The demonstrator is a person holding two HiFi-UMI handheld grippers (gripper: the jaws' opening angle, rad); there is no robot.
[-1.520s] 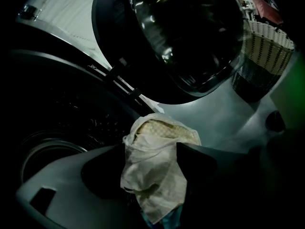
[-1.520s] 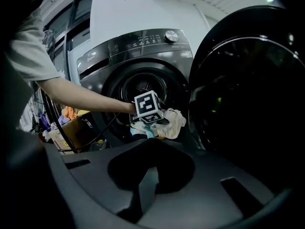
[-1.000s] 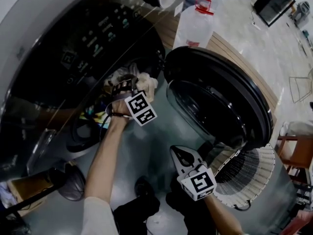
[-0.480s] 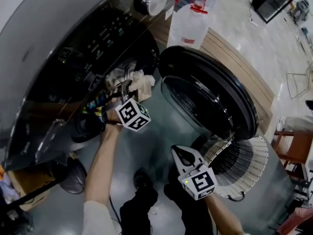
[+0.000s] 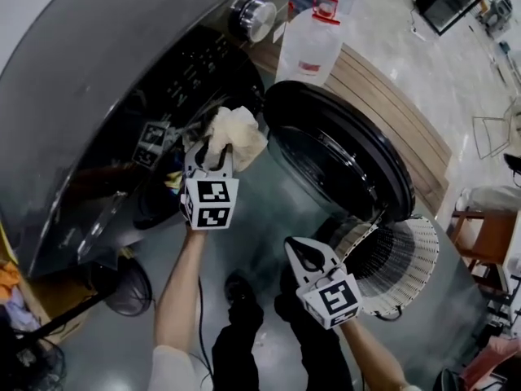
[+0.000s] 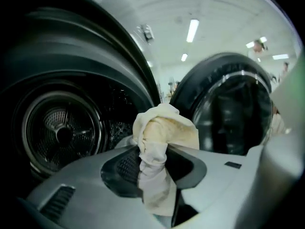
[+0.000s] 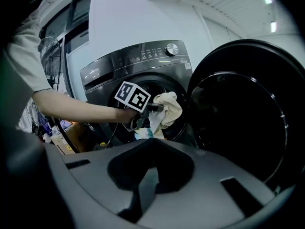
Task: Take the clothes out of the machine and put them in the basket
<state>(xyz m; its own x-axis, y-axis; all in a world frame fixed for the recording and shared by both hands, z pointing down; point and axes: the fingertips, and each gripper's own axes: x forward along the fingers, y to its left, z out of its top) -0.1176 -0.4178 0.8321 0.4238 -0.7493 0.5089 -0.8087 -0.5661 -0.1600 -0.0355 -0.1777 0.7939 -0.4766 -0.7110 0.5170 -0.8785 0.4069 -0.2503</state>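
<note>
Shiny grey floor [image 5: 264,218]; washing machine door [image 5: 342,153] open beyond the jaws; left gripper [image 5: 218,149] up high, jaws squeezing a cream cloth [image 5: 236,129]; right gripper [image 5: 290,246] lower, jaws together, empty

Left claw [image 5: 218,150] has pulled the cream cloth [image 5: 237,131] out.

Shows a glossy grey floor [image 5: 264,218] underfoot, with a slatted wooden bench [image 5: 407,112] along the far side and a wooden chair [image 5: 488,247] at the right edge. Has a standing fan [image 5: 130,287] at the lower left. Takes its light from long ceiling tubes [image 6: 192,30], near a plain white wall [image 7: 124,18].
</note>
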